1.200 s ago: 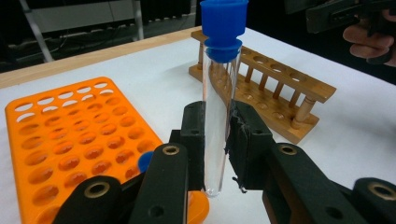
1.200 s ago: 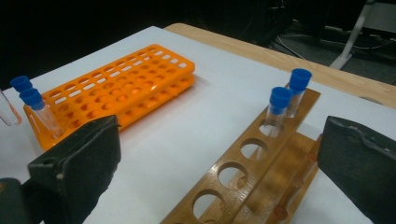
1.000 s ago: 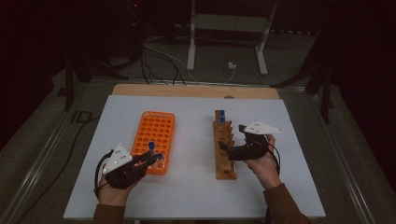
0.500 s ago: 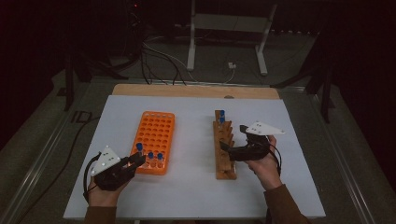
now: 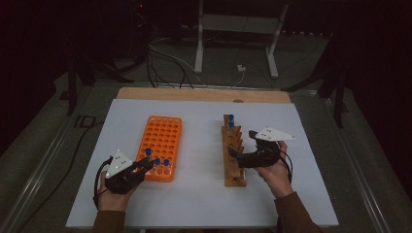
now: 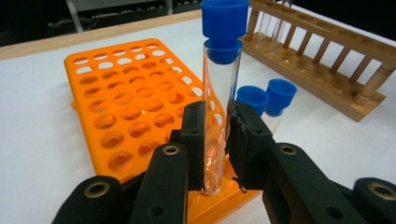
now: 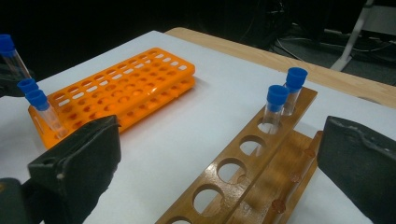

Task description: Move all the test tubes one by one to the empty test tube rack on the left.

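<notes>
My left gripper (image 6: 219,116) is shut on a clear test tube with a blue cap (image 6: 220,88), held upright at the near edge of the orange rack (image 6: 121,107). Whether its lower end sits in a hole I cannot tell. Two more blue-capped tubes (image 6: 266,100) stand in that rack just beyond. From above, the left gripper (image 5: 145,164) is at the orange rack's (image 5: 163,136) near end. My right gripper (image 7: 224,144) is open, jaws wide on either side of the wooden rack (image 7: 243,172). That rack (image 5: 233,160) holds two capped tubes (image 7: 285,91) at its far end.
The white table top (image 5: 199,194) has bare room between the two racks and along the front edge. A wooden strip (image 5: 204,94) borders the table's far side. Cables and a metal stand's legs (image 5: 233,43) lie on the floor beyond.
My left hand pulled back and to the left from the orange rack's near corner, then eased forward again, its jaws shut on the tube. The right hand has stayed put.
</notes>
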Motion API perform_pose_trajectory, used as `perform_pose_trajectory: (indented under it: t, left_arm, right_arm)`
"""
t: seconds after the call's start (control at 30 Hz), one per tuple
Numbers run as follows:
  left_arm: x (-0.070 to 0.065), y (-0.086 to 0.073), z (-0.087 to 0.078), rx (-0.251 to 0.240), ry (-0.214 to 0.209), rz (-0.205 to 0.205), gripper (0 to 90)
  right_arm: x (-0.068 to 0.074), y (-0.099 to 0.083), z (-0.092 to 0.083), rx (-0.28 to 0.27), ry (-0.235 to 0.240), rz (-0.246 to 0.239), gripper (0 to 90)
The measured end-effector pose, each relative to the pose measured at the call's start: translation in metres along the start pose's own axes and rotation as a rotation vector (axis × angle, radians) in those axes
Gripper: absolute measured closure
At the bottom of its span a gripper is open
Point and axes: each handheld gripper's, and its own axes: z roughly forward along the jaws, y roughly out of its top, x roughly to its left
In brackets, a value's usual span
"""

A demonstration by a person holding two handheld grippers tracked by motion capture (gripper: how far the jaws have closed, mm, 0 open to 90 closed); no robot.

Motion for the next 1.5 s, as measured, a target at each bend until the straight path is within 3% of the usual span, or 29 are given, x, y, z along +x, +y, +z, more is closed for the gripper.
perform_pose_trajectory:
  t: [0.3, 0.57, 0.73, 1.1, 1.3, 1.5]
  left_arm:
    - [0.001, -0.009, 0.011, 0.131, 0.017, 0.024, 77.1]
    - [0.001, -0.010, 0.015, 0.167, 0.014, 0.015, 77.4]
    - [0.000, -0.011, 0.018, 0.202, 0.019, 0.035, 77.5]
    - [0.001, -0.012, 0.013, 0.182, 0.009, 0.012, 72.6]
    - [0.001, -0.010, 0.006, 0.141, -0.012, -0.001, 61.1]
    - [0.002, -0.008, -0.001, 0.039, -0.048, -0.039, 40.9]
  right_arm:
    - [0.001, 0.000, 0.000, 0.002, 0.005, -0.006, 0.3]
    - [0.001, -0.001, 0.000, 0.003, 0.008, -0.005, 0.2]
    - [0.002, -0.001, 0.001, 0.003, 0.011, -0.007, 0.2]
    - [0.003, -0.002, 0.002, 0.009, 0.016, -0.009, 0.3]
    - [0.003, -0.001, 0.003, 0.011, 0.015, -0.014, 0.2]
    - [0.001, 0.000, 0.004, 0.014, 0.011, -0.013, 0.3]
